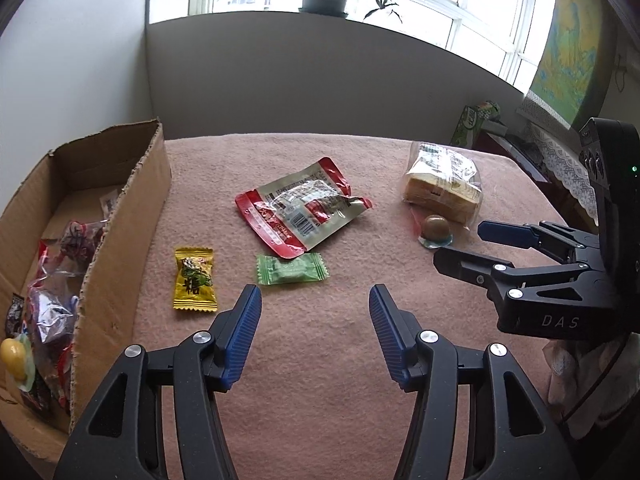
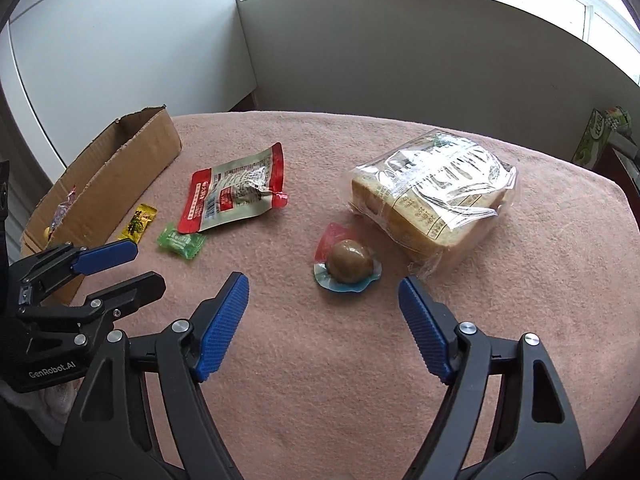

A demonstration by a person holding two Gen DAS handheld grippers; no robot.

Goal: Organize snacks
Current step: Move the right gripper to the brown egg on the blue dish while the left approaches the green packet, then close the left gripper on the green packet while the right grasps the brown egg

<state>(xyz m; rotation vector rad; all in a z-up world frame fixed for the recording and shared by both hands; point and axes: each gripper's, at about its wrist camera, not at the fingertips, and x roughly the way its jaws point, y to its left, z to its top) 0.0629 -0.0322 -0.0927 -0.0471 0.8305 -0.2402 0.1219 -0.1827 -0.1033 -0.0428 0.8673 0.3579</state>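
Both our grippers, left (image 1: 315, 334) and right (image 2: 324, 328), hang open and empty. Near right, the egg (image 2: 351, 267) looks slick and round; we'd pinch its sides gently.

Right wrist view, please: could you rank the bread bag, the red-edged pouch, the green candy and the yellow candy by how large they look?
1. bread bag
2. red-edged pouch
3. green candy
4. yellow candy

The two candies look close in size; the yellow one lies farther off and foreshortened, so their order is unsure.

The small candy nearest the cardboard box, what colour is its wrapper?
Yellow, with dark print; the candy shows best in the left wrist view.
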